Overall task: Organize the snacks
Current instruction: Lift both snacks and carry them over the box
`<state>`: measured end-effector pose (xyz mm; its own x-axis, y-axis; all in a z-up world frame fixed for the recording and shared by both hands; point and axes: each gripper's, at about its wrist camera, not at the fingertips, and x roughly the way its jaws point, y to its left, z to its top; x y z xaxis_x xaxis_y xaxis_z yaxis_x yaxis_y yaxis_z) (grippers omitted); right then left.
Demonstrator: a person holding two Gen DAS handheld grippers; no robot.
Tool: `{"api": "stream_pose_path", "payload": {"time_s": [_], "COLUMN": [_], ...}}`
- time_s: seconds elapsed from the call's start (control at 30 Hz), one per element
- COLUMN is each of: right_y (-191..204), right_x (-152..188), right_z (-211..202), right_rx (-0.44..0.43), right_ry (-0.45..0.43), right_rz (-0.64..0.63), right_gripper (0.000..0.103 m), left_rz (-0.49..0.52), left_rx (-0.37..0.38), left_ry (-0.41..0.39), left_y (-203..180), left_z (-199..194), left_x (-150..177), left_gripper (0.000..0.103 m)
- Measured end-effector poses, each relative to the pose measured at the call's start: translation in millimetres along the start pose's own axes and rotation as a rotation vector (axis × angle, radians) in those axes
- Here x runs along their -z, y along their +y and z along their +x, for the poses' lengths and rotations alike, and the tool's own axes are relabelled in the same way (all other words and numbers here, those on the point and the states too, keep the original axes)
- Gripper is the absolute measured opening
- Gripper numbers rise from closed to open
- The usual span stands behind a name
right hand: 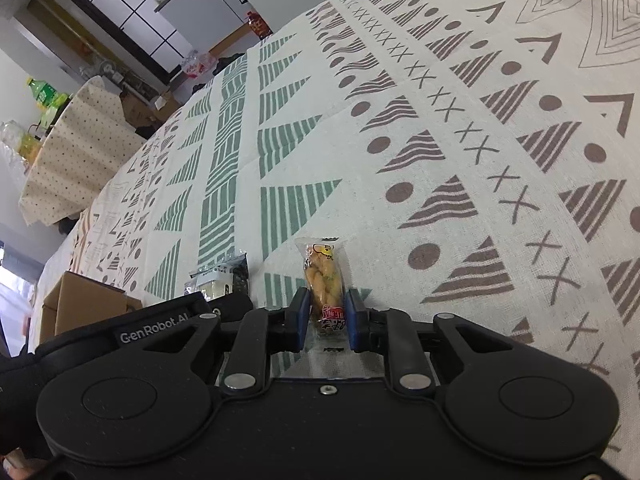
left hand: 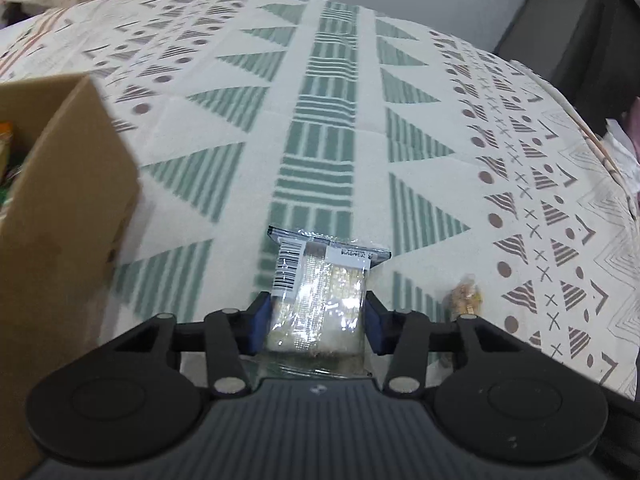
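A clear packet [left hand: 320, 280] of pale biscuit with a barcode label lies on the patterned cloth [left hand: 320, 120]. My left gripper [left hand: 318, 324] is shut on it, its blue pads [left hand: 259, 320] against the packet's two sides. In the right wrist view, a small wrapped golden twist snack [right hand: 322, 276] stands between blue pads [right hand: 303, 316], and my right gripper [right hand: 328, 320] is shut on its lower end. That snack [left hand: 464, 296] also shows at the right of the left wrist view. The biscuit packet [right hand: 218, 280] shows left of the right gripper, behind the other gripper's black body.
An open cardboard box [left hand: 60, 200] with colourful packets inside stands at the left on the cloth; its corner [right hand: 80, 300] shows low left in the right wrist view. Beyond the table's far edge are shelves, bottles [right hand: 44, 96] and a second covered table.
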<state>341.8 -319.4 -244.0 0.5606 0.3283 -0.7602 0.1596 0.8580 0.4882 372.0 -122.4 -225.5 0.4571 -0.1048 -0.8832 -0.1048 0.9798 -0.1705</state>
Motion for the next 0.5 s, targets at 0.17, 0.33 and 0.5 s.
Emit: {"api": "stream_pose_path", "payload": {"time_s": [0.17, 0.33, 0.5], "right_y": [1.6, 10.3, 22.7], "right_x": [1.3, -1.9, -2.8], "right_z": [-11.3, -25.9, -40.4], "right_rx": [-0.021, -0.092, -0.153], "right_ry": [-0.01, -0.029, -0.05], "right_rz": [0.008, 0.009, -0.009], "right_gripper": [0.018, 0.018, 0.018], "left_rz": [-0.052, -0.092, -0.141], "left_rx": [-0.012, -0.014, -0.021], "left_ry": [-0.025, -0.064, -0.113], "left_y": [10.4, 16.5, 23.9], "left_z": [-27.4, -61.1, -94.2], "left_x": [7.3, 11.3, 13.2], "left_gripper": [0.046, 0.046, 0.046]}}
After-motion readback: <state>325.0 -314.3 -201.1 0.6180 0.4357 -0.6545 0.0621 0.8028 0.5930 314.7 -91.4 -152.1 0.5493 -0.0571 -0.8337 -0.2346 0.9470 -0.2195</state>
